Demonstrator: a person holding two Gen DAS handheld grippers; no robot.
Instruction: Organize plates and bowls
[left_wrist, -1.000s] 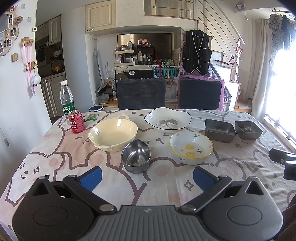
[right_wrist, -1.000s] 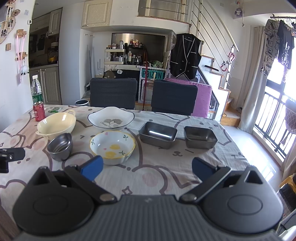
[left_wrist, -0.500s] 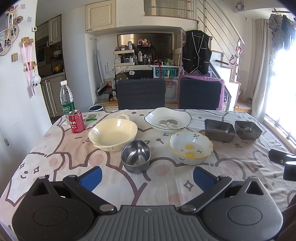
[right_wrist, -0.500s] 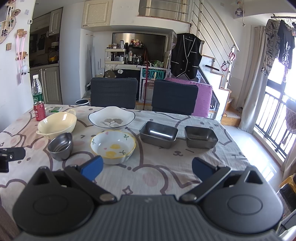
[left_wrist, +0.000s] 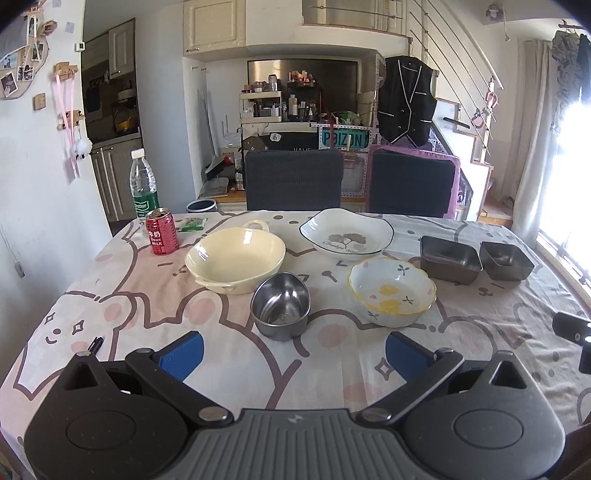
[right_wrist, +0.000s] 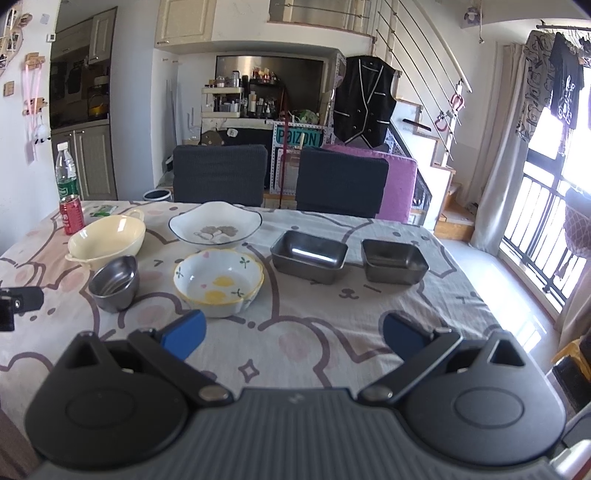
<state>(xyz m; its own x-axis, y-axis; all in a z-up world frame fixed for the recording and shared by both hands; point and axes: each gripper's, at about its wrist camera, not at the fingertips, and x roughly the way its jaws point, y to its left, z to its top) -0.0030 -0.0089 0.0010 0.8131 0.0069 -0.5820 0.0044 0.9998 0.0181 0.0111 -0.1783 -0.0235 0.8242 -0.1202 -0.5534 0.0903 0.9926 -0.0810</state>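
On the cartoon tablecloth stand a cream two-handled bowl (left_wrist: 236, 258), a small steel bowl (left_wrist: 281, 310), a white bowl with yellow rim (left_wrist: 392, 291), a white plate with a leaf print (left_wrist: 347, 236), and two dark square metal dishes (left_wrist: 450, 258) (left_wrist: 506, 260). My left gripper (left_wrist: 293, 354) is open, empty, just short of the steel bowl. My right gripper (right_wrist: 293, 332) is open and empty near the front edge, the yellow-rimmed bowl (right_wrist: 218, 282) just beyond its left finger. The steel bowl (right_wrist: 114, 284), cream bowl (right_wrist: 107, 242), plate (right_wrist: 215, 229) and metal dishes (right_wrist: 309, 256) (right_wrist: 394, 260) show there too.
A red milk can (left_wrist: 161, 236) and a water bottle (left_wrist: 143, 188) stand at the table's far left corner, beside a small green packet (left_wrist: 192, 223). Two dark chairs (left_wrist: 293, 179) (left_wrist: 412, 182) sit behind the table. A balcony door (right_wrist: 546, 221) is to the right.
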